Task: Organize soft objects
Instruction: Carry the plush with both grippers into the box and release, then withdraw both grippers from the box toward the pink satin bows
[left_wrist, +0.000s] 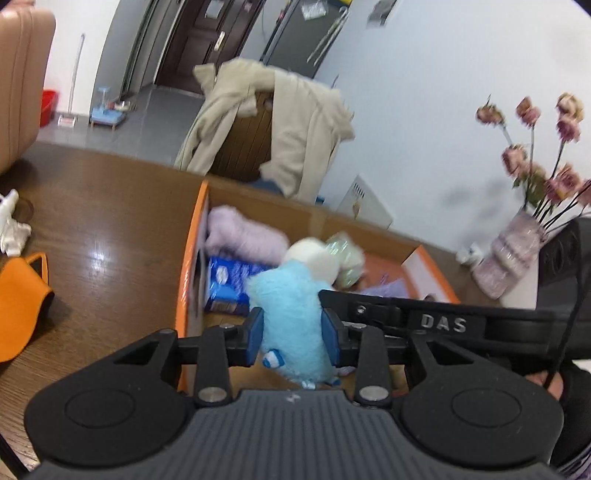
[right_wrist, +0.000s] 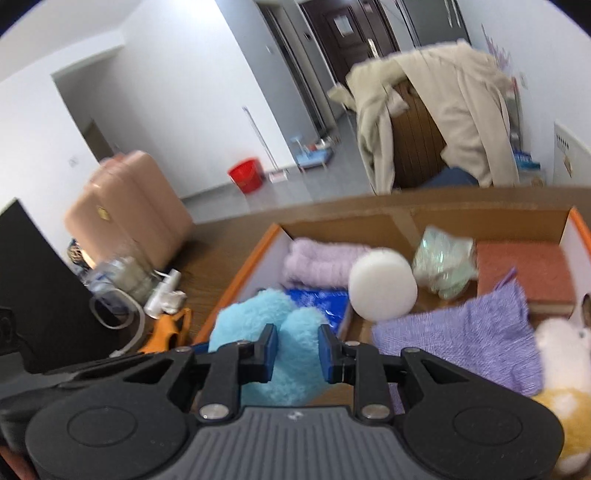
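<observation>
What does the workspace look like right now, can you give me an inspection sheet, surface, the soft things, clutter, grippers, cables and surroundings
Surface: brown wooden table, glossy, carrying an open cardboard box with orange edges.
Job's things: blue plush toy with a white round end, held over the box; inside the box a lilac fluffy roll, purple cloth, blue packet, pale green wrapped bundle, reddish-brown pad; white and yellow plush at the right.
Clutter: orange item, white spray bottle.
Grippers: left gripper and right gripper both shut on the blue plush toy.
Cables: pale cord looping on the table.
Surroundings: beige coat over a chair, pink suitcase, red bucket, vase of dried flowers.
</observation>
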